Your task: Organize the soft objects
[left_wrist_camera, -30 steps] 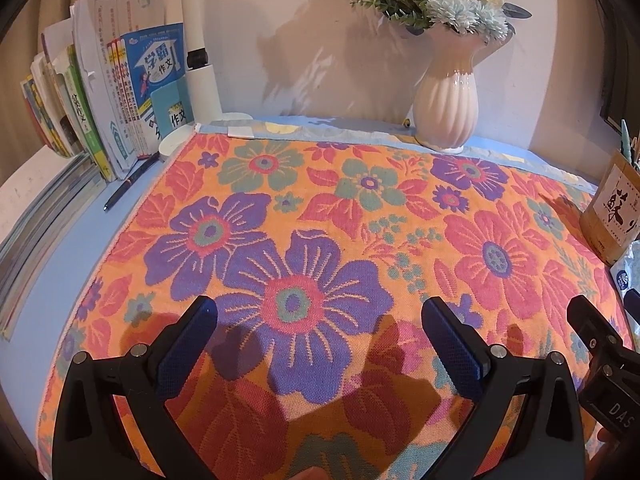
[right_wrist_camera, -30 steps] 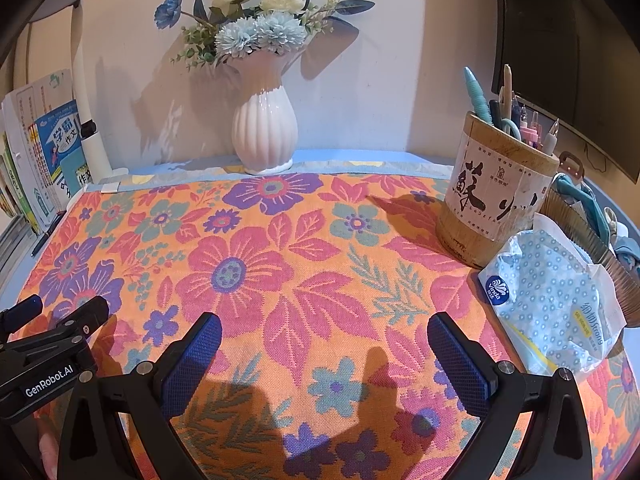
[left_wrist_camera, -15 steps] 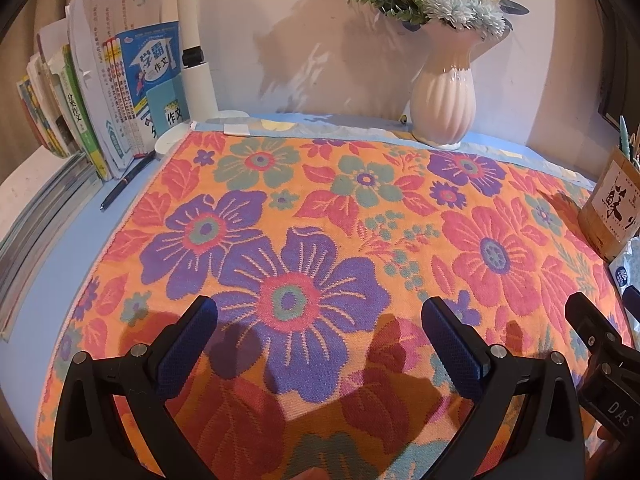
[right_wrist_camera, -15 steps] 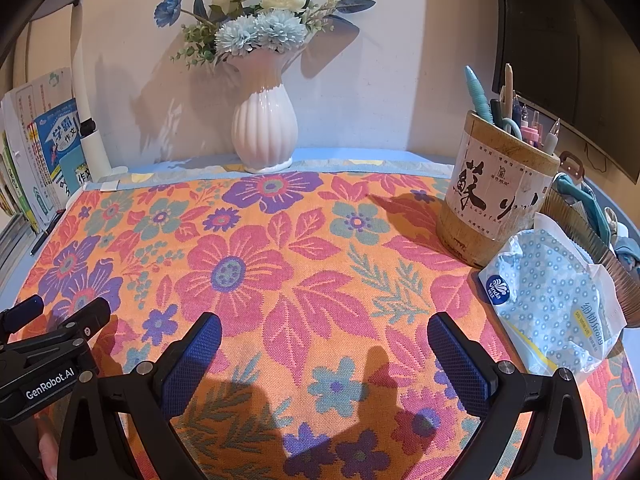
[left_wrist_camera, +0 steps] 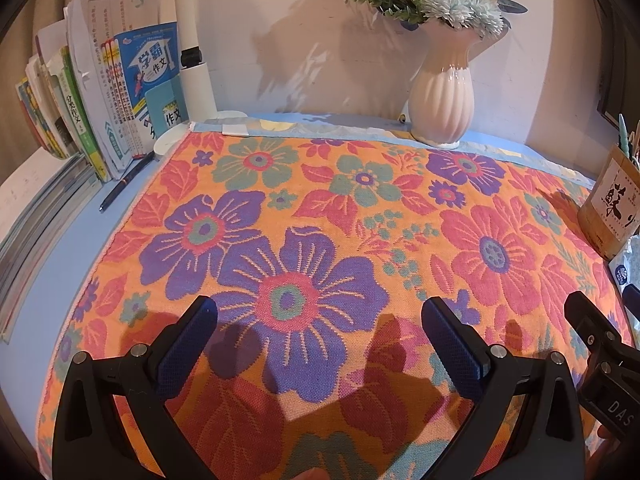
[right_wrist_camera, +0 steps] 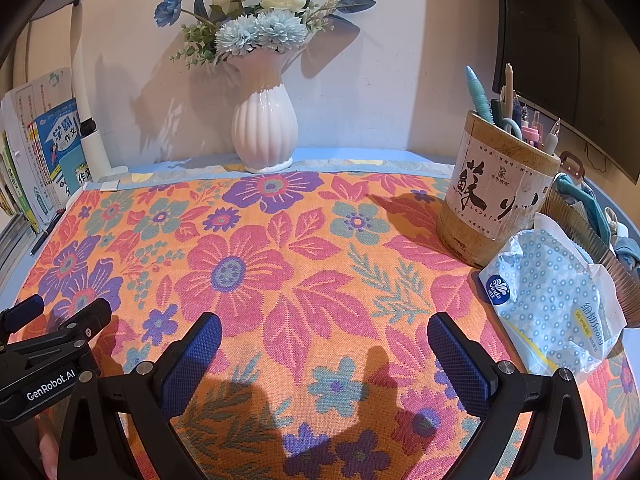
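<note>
Your left hand-held gripper [left_wrist_camera: 318,314] and right hand-held gripper [right_wrist_camera: 324,332] both hang released and empty over the near part of the flowered towel [left_wrist_camera: 320,220], which lies spread flat on the desk [left_wrist_camera: 52,272]. This looks like the approach before folding. Next, you likely need to lower each onto a near edge and pinch the cloth.

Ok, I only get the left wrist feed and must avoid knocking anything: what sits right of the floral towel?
Observer: A bamboo pen holder stands on the floral towel, at its right edge.
Operator: Anything beside it?
Observer: A blue dotted tissue pack, nearer you, lying partly on the towel.
Operator: And my right gripper?
Observer: The right gripper is open above the towel, holding nothing.
</note>
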